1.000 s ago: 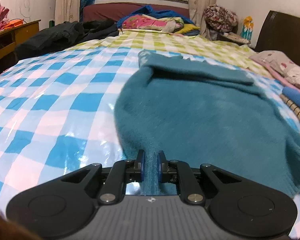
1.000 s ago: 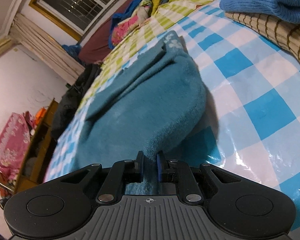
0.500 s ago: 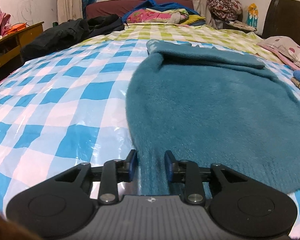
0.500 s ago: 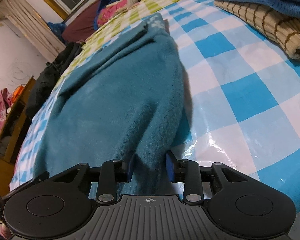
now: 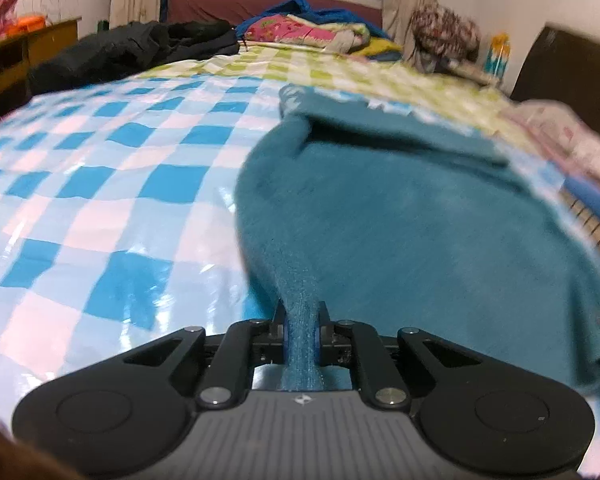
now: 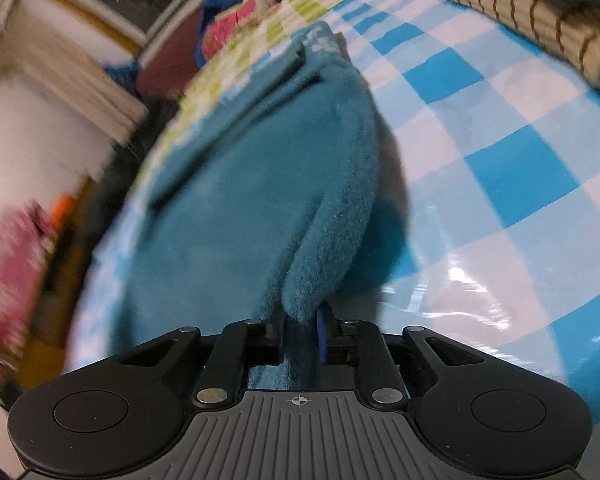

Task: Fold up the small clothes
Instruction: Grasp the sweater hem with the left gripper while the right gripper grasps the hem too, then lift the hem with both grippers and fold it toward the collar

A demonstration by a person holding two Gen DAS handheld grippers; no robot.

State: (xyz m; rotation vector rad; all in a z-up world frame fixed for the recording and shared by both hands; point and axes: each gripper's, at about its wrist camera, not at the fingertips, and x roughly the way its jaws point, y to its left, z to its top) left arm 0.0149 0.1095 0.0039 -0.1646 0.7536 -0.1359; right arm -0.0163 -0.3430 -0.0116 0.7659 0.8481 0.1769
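Observation:
A fuzzy teal sweater lies spread on a blue and white checked bed cover. My left gripper is shut on the sweater's near left edge, which rises bunched between its jaws. In the right wrist view the sweater fills the middle. My right gripper is shut on the near right edge, and the fabric lifts off the cover in a fold.
Folded striped and blue clothes sit at the right of the bed. A black garment and colourful bedding lie at the far end. A wooden desk stands on the left, a dark headboard on the right.
Both grippers had opened wider half a second ago; now both have shut again on the sweater's near edge and lifted it. Both views are blurred with motion.

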